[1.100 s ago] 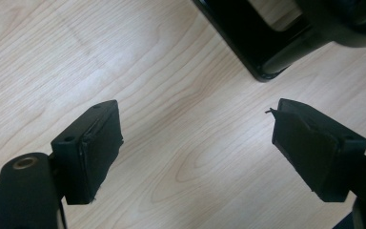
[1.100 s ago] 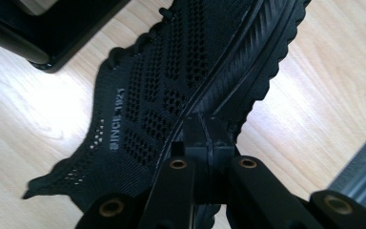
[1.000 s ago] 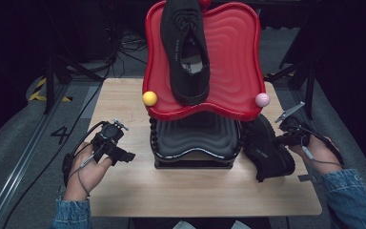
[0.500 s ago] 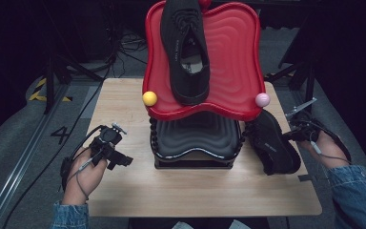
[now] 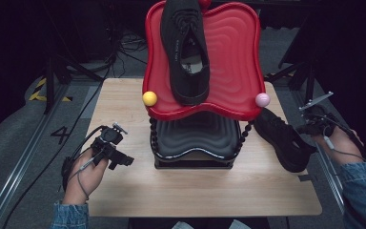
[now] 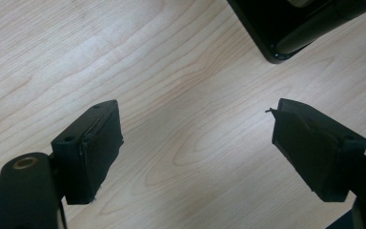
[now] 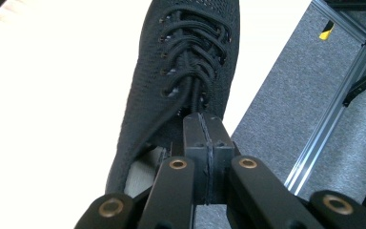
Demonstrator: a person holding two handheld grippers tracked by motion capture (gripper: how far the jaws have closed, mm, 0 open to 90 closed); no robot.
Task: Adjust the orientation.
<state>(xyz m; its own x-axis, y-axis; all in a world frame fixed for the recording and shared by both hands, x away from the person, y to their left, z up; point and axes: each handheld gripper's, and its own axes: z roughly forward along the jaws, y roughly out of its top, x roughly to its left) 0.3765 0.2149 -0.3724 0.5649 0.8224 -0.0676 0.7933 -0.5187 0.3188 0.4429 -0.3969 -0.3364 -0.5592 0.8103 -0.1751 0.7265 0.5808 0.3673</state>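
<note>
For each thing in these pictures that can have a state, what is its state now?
Left claw: open, nothing between its jaws.
Right claw: shut on the second shoe's collar.
Second shoe: held at the table's right edge.
First shoe: lying on the red tray, opening up.
Black tray: bare.

High view: fixed overhead, facing fwd and down on light wooden table (image 5: pixel 171 191). Left gripper view: close above same tabletop. Right gripper view: very close along shut jaws to black mesh lace-up shoe (image 7: pixel 186 76), shared w/ high view (image 5: pixel 281 138).
</note>
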